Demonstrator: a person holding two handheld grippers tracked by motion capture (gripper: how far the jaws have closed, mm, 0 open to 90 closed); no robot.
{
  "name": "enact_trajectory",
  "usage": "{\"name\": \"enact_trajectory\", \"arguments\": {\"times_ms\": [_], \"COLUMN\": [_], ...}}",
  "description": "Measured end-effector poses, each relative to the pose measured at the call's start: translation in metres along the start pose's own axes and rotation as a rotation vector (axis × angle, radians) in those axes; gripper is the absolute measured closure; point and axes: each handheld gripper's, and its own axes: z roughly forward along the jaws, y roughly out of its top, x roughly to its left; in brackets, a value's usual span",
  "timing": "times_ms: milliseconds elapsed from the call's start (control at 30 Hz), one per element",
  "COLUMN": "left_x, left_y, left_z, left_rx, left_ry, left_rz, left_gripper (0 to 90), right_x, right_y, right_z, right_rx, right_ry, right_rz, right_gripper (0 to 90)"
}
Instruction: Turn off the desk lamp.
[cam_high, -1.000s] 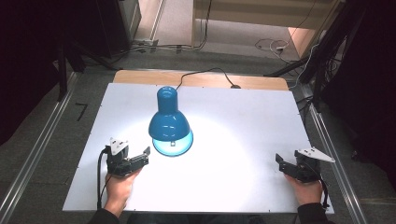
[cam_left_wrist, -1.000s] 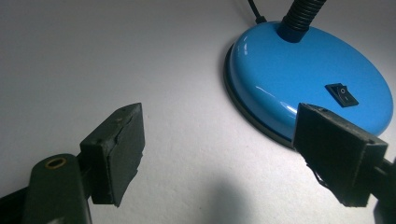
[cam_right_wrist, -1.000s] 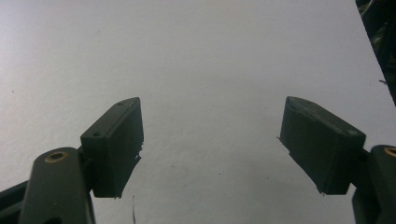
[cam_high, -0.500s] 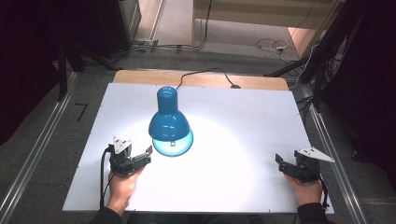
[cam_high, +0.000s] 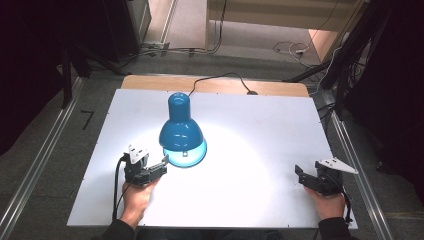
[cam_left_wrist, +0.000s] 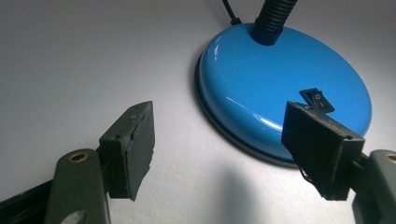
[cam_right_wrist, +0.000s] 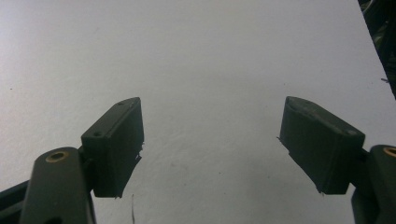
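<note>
White tabletop (cam_high: 260, 150) on a wooden bench, dark room around it, grey carpet floor (cam_high: 45, 165) with metal rails down both sides and loose cables at the far end. A blue desk lamp (cam_high: 181, 131) stands left of the middle, switched on, throwing a bright pool of light toward the near edge; its black cord (cam_high: 220, 79) runs off the far edge. The left gripper (cam_high: 150, 172) sits just beside the lamp's base, fingers released with nothing between them, having just been narrowing. The rocker switch (cam_left_wrist: 317, 99) is right past one finger. The right gripper (cam_high: 309, 180) rests near the near right corner, fingers released over bare tabletop.
</note>
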Motion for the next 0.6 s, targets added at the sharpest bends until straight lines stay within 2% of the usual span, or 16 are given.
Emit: {"name": "enact_trajectory", "arguments": {"times_ms": [33,100,133,167,200,300,433,467,500,600], "left_x": [-0.001,-0.002,-0.003,-0.003,-0.004,-0.008,-0.016,-0.018,-0.019,-0.024], "left_y": [0.0,0.0,0.0,0.0,0.0,0.0,-0.001,0.0,0.0,0.002], "left_z": [0.0,0.001,0.001,0.001,0.001,0.004,0.008,0.009,0.011,0.014], "left_rx": [-0.006,-0.017,-0.021,-0.026,-0.03,-0.041,-0.046,-0.047,-0.044,-0.04], "left_ry": [0.0,-0.006,-0.012,-0.02,-0.029,-0.058,-0.08,-0.086,-0.094,-0.119], "left_rz": [0.005,0.013,0.019,0.023,0.027,0.04,0.08,0.076,0.083,0.088], "left_gripper": [29.9,39.1,39.1,47.2,47.2,61.7,82.9,87.4,90.0,90.0], "right_x": [0.0,0.0,0.0,0.0,0.0,0.0,0.0,0.001,0.0,0.0], "right_y": [0.0,0.0,0.0,0.0,0.0,0.0,0.0,0.0,0.0,0.0], "right_z": [0.0,0.0,0.0,0.0,0.0,0.0,0.0,0.0,0.0,0.001], "right_rx": [0.0,0.002,0.002,0.001,0.001,0.002,0.002,0.002,0.002,0.002], "right_ry": [0.0,-0.001,-0.001,-0.001,-0.001,-0.002,-0.002,-0.001,-0.001,-0.001], "right_rz": [0.0,-0.003,-0.003,-0.006,-0.006,-0.004,-0.005,-0.006,-0.007,-0.007], "right_gripper": [20.2,20.2,20.2,20.2,20.2,20.2,20.2,20.2,20.2,20.2]}}
